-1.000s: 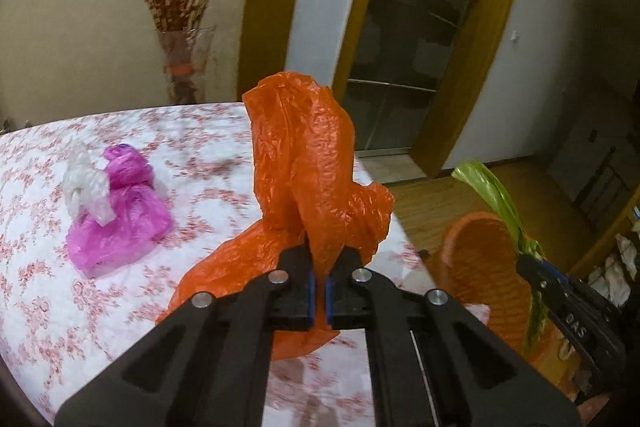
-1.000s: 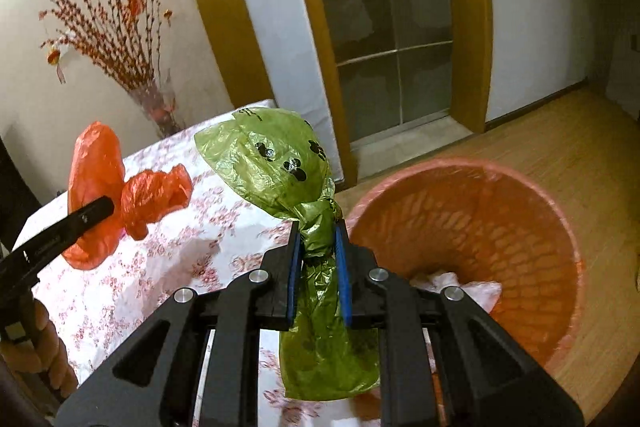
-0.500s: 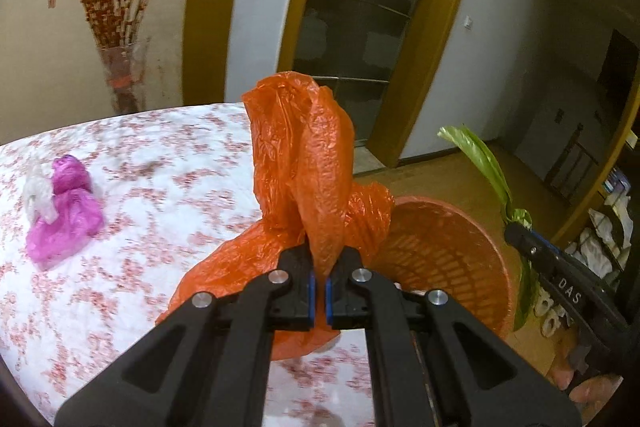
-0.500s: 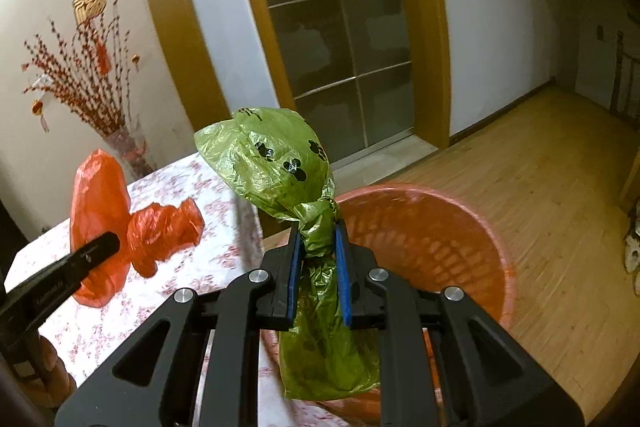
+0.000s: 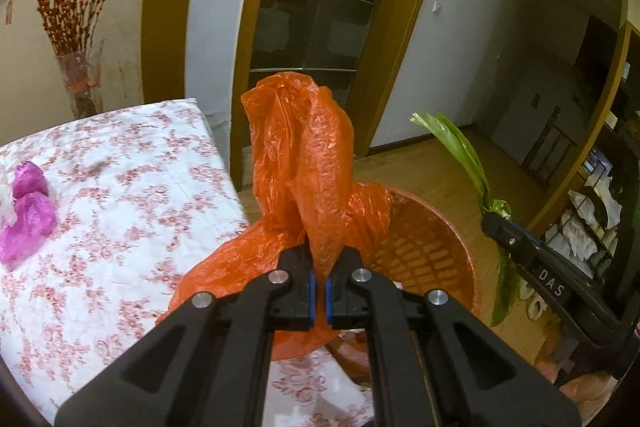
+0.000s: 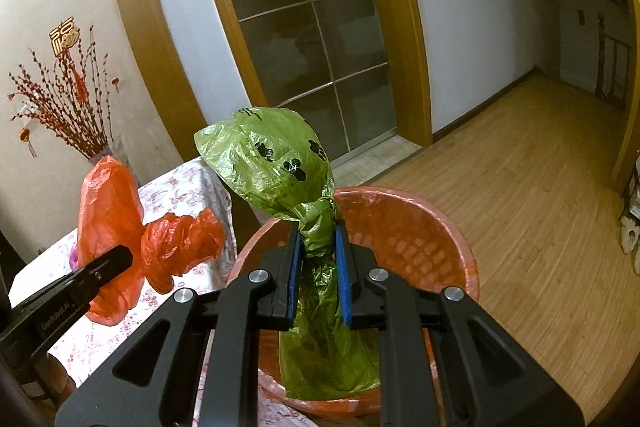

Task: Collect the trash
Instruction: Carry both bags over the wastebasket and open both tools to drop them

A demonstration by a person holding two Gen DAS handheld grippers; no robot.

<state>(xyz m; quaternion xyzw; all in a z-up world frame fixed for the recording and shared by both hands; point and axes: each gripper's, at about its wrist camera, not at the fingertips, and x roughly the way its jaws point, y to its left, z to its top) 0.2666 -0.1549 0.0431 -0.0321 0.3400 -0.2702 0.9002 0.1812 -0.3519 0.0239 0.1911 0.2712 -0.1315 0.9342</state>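
Green bag (image 6: pixel 276 163) upright | pinched in right gripper (image 6: pixel 318 259) | above basket (image 6: pixel 420 219)

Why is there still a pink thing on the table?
That pink bag looks out of place: it lies crumpled on the flowery tablecloth, while the orange bag and green bag are held by grippers near the orange basket.

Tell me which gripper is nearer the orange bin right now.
Right. The right gripper, clamping the green bag, sits over the orange bin. The left gripper, clamping the orange bag, is over the table edge beside it.
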